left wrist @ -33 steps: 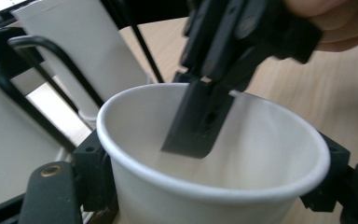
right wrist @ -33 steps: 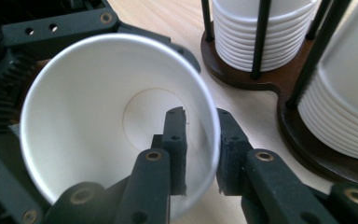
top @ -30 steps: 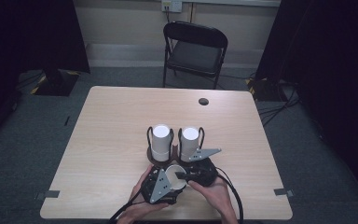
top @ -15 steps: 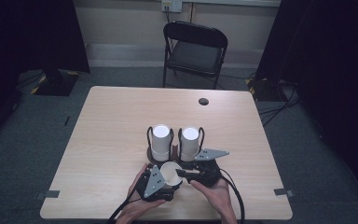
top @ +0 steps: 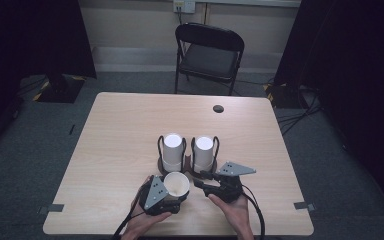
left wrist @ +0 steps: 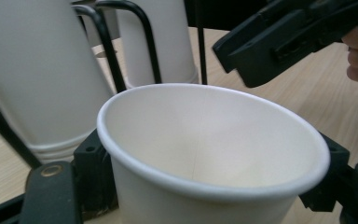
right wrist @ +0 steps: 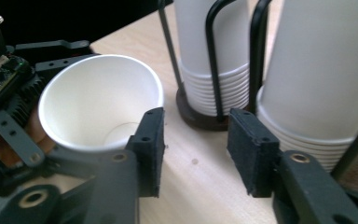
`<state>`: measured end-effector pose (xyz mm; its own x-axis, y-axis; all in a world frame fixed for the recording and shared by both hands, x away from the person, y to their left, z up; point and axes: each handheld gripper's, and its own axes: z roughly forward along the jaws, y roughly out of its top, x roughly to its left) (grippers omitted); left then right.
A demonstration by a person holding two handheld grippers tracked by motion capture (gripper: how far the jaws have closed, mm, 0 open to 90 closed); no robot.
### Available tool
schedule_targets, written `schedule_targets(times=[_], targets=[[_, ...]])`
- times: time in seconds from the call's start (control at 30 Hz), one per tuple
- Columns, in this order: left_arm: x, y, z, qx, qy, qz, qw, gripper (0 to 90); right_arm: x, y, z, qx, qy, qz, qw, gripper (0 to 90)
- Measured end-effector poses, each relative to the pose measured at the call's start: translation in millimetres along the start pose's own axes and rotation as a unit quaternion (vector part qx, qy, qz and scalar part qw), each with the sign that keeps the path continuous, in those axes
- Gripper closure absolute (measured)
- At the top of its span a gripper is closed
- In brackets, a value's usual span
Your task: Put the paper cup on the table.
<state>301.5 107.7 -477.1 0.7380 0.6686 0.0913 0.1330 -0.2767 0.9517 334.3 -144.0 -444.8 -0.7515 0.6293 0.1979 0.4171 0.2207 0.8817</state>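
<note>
My left gripper (top: pixel 175 196) is shut on a single white paper cup (top: pixel 176 183), held upright near the table's front edge; its pads (left wrist: pixel 91 156) press on the cup's (left wrist: pixel 205 135) two sides. Just right of the cup, my right gripper (top: pixel 199 180) stands open with bare table between its pads (right wrist: pixel 150 149). Its jaws have just been opening, and the cup (right wrist: pixel 98 102) sits outside its left jaw. Behind both stand two upside-down cup stacks in black wire holders, the left stack (top: pixel 172 150) and the right stack (top: pixel 203 152).
The light wooden table (top: pixel 120 130) carries a small dark round disc (top: pixel 218 108) near its far edge. A black folding chair (top: pixel 207 55) stands beyond the table. Cables trail from both grippers toward the front edge.
The right gripper's jaws have spread and drawn away from the cup. The cup in the left gripper has shifted slightly to the left.
</note>
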Motion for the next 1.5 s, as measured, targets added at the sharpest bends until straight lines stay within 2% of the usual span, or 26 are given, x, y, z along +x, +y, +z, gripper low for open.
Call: schedule_targets(times=[0.13, 0.27, 0.37, 0.57, 0.67, 0.73, 0.9, 1.0, 1.13, 1.2, 1.23, 1.33, 1.4, 1.5], targets=[[7.6, -1.1, -8.6, -0.002, 0.006, -0.006, 1.0000, 23.3, -2.1, -5.6, -5.6, -0.032, -0.026, -0.002, 0.9991, 47.6], [13.8, -2.3, -15.5, -0.008, 0.013, -0.014, 0.9998, 23.3, -5.9, -13.2, -12.5, -0.064, -0.061, 0.002, 0.9961, 39.3], [19.0, -2.7, -18.3, -0.007, 0.024, -0.019, 0.9995, 23.3, -10.6, -19.7, -17.9, -0.083, -0.083, 0.008, 0.9931, 32.1], [30.0, -1.7, -24.9, -0.008, 0.045, -0.030, 0.9985, 23.3, -19.2, -31.4, -29.1, -0.114, -0.118, 0.020, 0.9862, 23.2], [37.0, 0.0, -29.3, -0.013, 0.058, -0.032, 0.9977, 23.2, -22.3, -35.5, -33.2, -0.120, -0.136, 0.021, 0.9832, 18.3], [42.5, 1.3, -31.9, -0.016, 0.066, -0.035, 0.9971, 23.2, -24.1, -38.6, -35.5, -0.120, -0.141, 0.023, 0.9825, 15.4], [55.2, 3.4, -37.4, -0.021, 0.082, -0.042, 0.9955, 23.2, -28.3, -46.5, -37.5, -0.124, -0.158, 0.028, 0.9792, 15.0], [60.7, 4.0, -39.2, -0.022, 0.090, -0.045, 0.9947, 23.2, -29.4, -49.4, -37.7, -0.119, -0.178, 0.028, 0.9763, 15.0], [75.1, 6.0, -44.1, -0.035, 0.109, -0.062, 0.9915, 23.2, -30.0, -51.9, -37.6, -0.112, -0.212, 0.024, 0.9706, 15.1], [77.9, 6.6, -45.0, -0.038, 0.111, -0.065, 0.9909, 23.2, -30.1, -52.8, -37.7, -0.113, -0.216, 0.025, 0.9695, 15.1], [82.5, 8.3, -45.2, -0.039, 0.124, -0.068, 0.9892, 23.3, -30.4, -55.2, -37.9, -0.121, -0.228, 0.022, 0.9659, 15.1], [87.4, 10.7, -42.3, -0.023, 0.148, -0.053, 0.9873, 23.1, -32.1, -58.5, -38.1, -0.128, -0.240, 0.022, 0.9621, 15.2], [89.0, 11.1, -41.7, -0.023, 0.146, -0.055, 0.9874, 23.1, -32.7, -59.4, -38.5, -0.128, -0.243, 0.023, 0.9613, 15.2], [97.8, 13.1, -39.3, -0.028, 0.157, -0.063, 0.9851, 23.1, -34.8, -63.1, -39.7, -0.130, -0.253, 0.024, 0.9585, 15.2]])
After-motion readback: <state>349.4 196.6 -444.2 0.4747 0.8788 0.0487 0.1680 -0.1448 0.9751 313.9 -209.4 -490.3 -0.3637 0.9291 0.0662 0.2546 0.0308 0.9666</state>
